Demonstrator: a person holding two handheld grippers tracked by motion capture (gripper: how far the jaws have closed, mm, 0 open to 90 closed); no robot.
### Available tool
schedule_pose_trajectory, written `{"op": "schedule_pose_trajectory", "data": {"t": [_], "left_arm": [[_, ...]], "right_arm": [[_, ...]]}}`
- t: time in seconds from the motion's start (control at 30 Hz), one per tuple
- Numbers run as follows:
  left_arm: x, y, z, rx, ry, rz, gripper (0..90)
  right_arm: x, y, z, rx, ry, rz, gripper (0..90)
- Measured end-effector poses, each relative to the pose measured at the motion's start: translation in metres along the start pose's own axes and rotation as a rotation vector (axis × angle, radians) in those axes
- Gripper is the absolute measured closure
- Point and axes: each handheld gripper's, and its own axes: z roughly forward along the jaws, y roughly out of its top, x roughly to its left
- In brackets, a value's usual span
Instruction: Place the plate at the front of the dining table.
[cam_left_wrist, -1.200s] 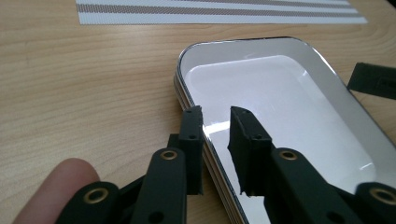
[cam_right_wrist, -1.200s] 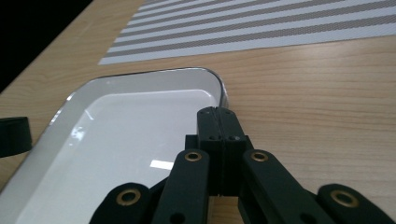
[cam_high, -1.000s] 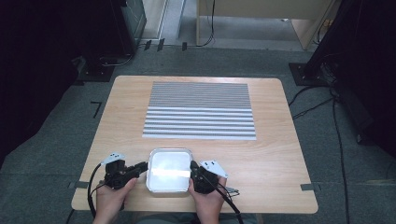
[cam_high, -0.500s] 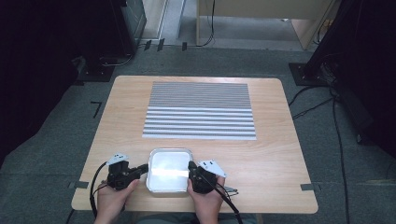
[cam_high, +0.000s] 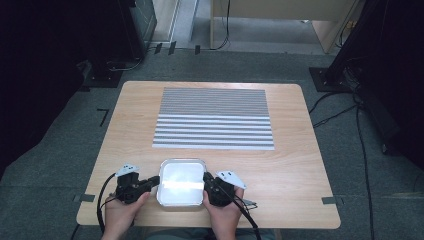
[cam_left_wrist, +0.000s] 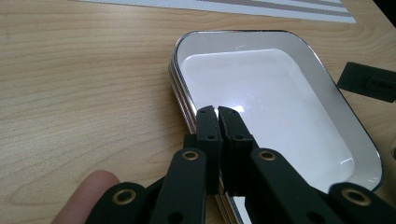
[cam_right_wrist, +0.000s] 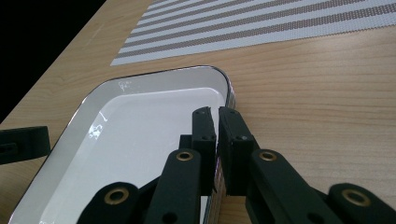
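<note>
Closed jaws hide where each gripper meets the tray (cam_high: 181, 183) rim.

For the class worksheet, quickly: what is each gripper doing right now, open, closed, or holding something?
Left gripper: closed on the left rim of the white tray.
Right gripper: closed on the tray's right rim.
</note>
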Motion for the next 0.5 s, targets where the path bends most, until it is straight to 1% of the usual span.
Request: {"op": "schedule_pose_trajectory", "data": {"t": [0.27,0.43,0.5], "left_arm": [[-0.0008,0.0003,0.0003,0.001,0.009,0.006,88.7],[-0.001,0.0002,0.0006,-0.001,0.013,0.008,89.6],[-0.0012,0.0002,0.0009,-0.003,0.014,0.009,90.0]], "right_arm": [[-0.0021,0.0018,0.0003,0.012,0.014,0.026,83.9],[-0.0031,0.0013,0.0012,0.013,0.005,0.025,84.4],[-0.0028,0.0006,0.0028,0.025,0.008,0.024,84.9]]}}
